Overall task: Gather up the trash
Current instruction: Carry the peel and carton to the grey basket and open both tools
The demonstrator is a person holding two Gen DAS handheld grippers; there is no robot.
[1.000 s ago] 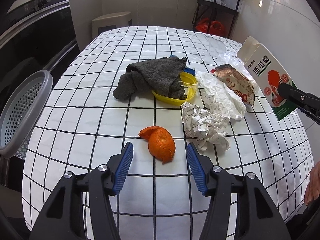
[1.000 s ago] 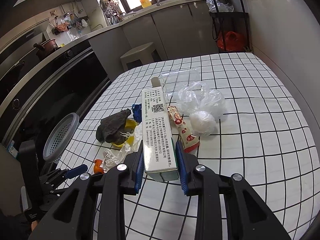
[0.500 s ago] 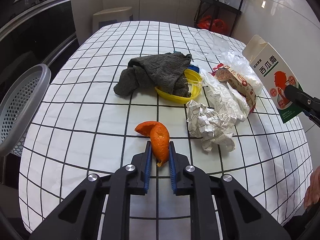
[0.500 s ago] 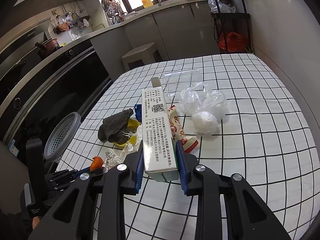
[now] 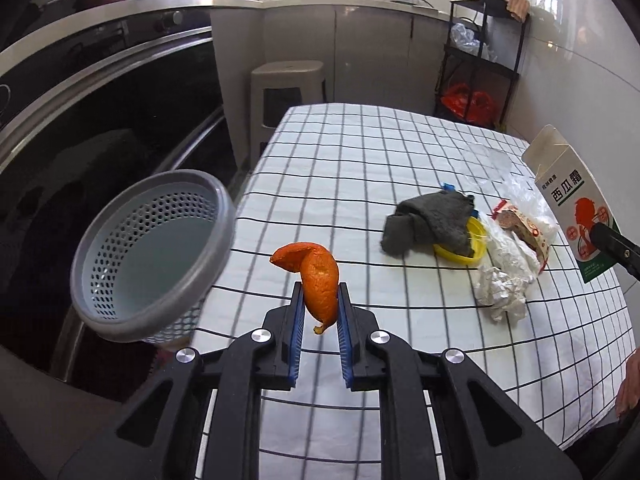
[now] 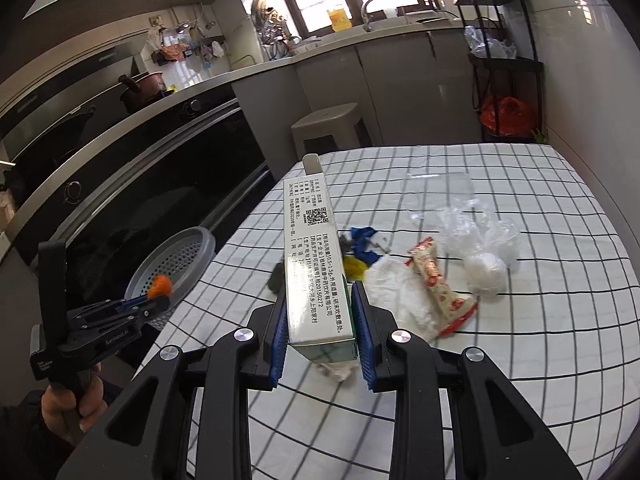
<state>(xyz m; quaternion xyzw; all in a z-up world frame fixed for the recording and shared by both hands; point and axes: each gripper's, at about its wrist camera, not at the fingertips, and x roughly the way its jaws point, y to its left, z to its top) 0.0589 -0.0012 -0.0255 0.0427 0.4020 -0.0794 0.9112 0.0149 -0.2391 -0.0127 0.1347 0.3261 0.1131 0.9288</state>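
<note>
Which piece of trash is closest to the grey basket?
The orange peel, pinched in the left gripper right beside the grey basket. The crumpled paper, snack wrapper and carton are all farther off.

carton point(image 6: 316, 264) hides gray cloth point(image 6: 276, 280), mostly

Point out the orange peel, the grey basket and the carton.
orange peel point(image 5: 320, 280): left wrist view, its middle, between the pads.
grey basket point(image 5: 218, 256): left wrist view, its rim.
carton point(image 6: 316, 264): right wrist view, its printed face.
</note>
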